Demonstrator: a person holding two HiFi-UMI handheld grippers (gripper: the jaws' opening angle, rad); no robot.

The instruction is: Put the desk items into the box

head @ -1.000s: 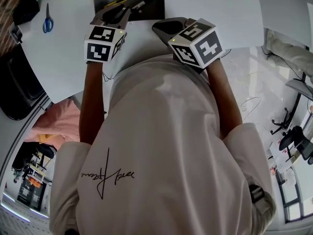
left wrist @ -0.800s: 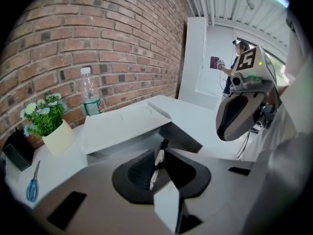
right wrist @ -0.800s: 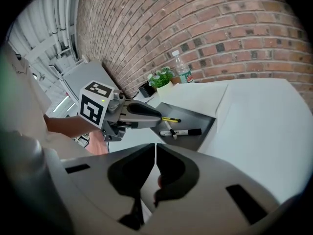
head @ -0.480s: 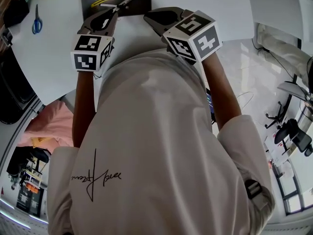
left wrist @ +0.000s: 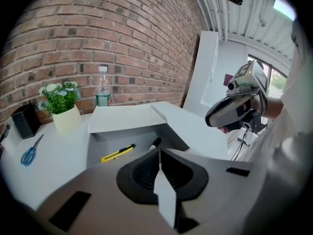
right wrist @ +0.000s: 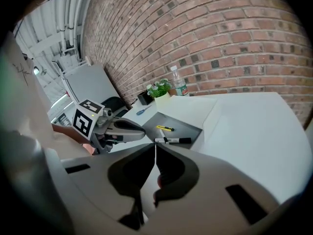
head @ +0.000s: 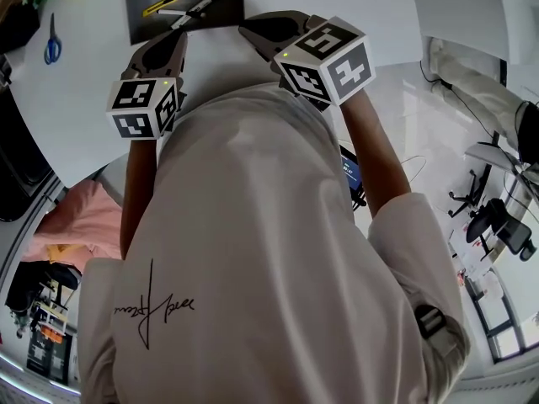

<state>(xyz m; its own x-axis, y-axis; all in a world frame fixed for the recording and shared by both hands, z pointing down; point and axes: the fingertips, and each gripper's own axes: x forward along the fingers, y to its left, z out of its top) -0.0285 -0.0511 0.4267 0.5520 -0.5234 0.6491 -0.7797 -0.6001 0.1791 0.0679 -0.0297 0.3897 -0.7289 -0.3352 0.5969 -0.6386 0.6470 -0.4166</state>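
The open box point(head: 221, 5) lies on the white table, and a yellow utility knife point(head: 162, 4) and black-and-white markers point(head: 192, 8) rest on its grey floor. Blue scissors point(head: 52, 47) lie on the table to its left. My left gripper point(head: 173, 40) hovers at the box's near edge; its jaws have just been closing, and in the left gripper view it point(left wrist: 159, 153) is shut with nothing between the pads. My right gripper point(head: 250, 30) hangs beside it, also shut and empty point(right wrist: 155, 148). The knife point(left wrist: 117, 153) and a marker point(left wrist: 154, 143) show beyond the left jaws.
A potted plant point(left wrist: 62, 112), a water bottle point(left wrist: 102, 89) and a black holder point(left wrist: 25, 121) stand along the brick wall behind the box. The box flaps point(left wrist: 129, 117) lie spread open. My own torso fills the lower head view.
Both grippers have drawn back from the box toward my body and risen slightly. The left jaws, open over the box before, have closed on nothing.
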